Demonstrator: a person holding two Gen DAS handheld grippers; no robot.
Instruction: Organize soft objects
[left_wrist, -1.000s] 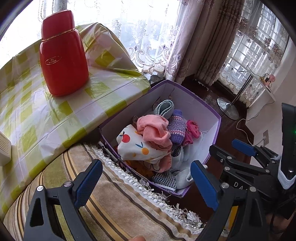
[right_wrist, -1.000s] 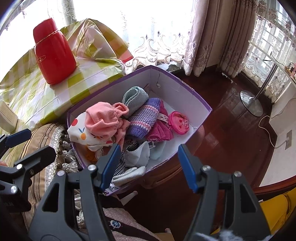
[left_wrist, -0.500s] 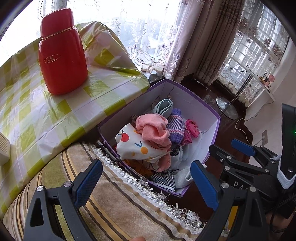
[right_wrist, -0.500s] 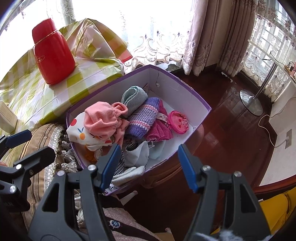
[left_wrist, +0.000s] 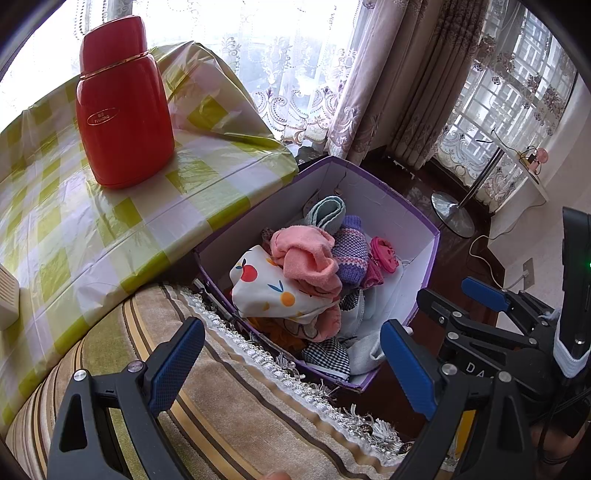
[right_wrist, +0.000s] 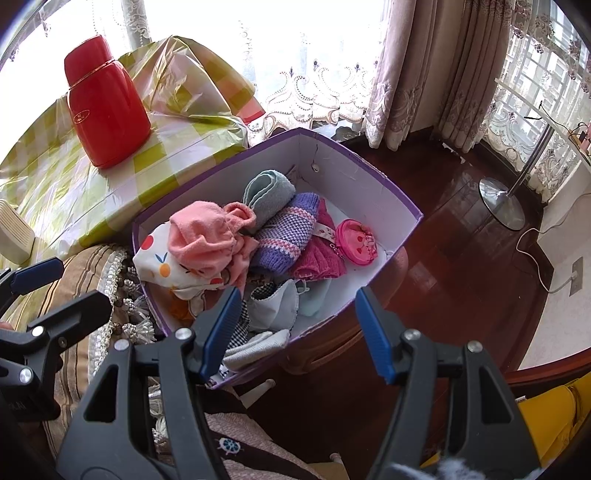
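While both tools hang over it, the box (right_wrist: 373, 192) sits a touch further off than 1.0 s ago: in the left view its contents and the flask (left_wrist: 123, 107) have slid slightly left and up, in the right view hardly at all. Nothing in the pile has shifted, so the change is a small drift of the left tool, not progress on the task.

Left gripper (left_wrist: 291, 363): jaws wide apart, nothing between them; it hovers over the cushion (left_wrist: 207, 406), short of the box's near-left rim. Right gripper (right_wrist: 299, 328): jaws likewise wide, empty; poised above the box's near rim, the grey cloth (right_wrist: 258, 347) and check cloth (right_wrist: 240, 332) just beyond its left finger.

Inside the box, soft items lie heaped, not sorted: pink cloth (right_wrist: 207, 232) atop fruit-print cloth (right_wrist: 159, 266) at the near-left, teal roll (right_wrist: 266, 192) toward the far wall, purple knit (right_wrist: 288, 232) mid-box, pink purse (right_wrist: 356, 236) by the right wall. Such a heap fits either stock awaiting sorting or items already dropped in; frames don't settle which.
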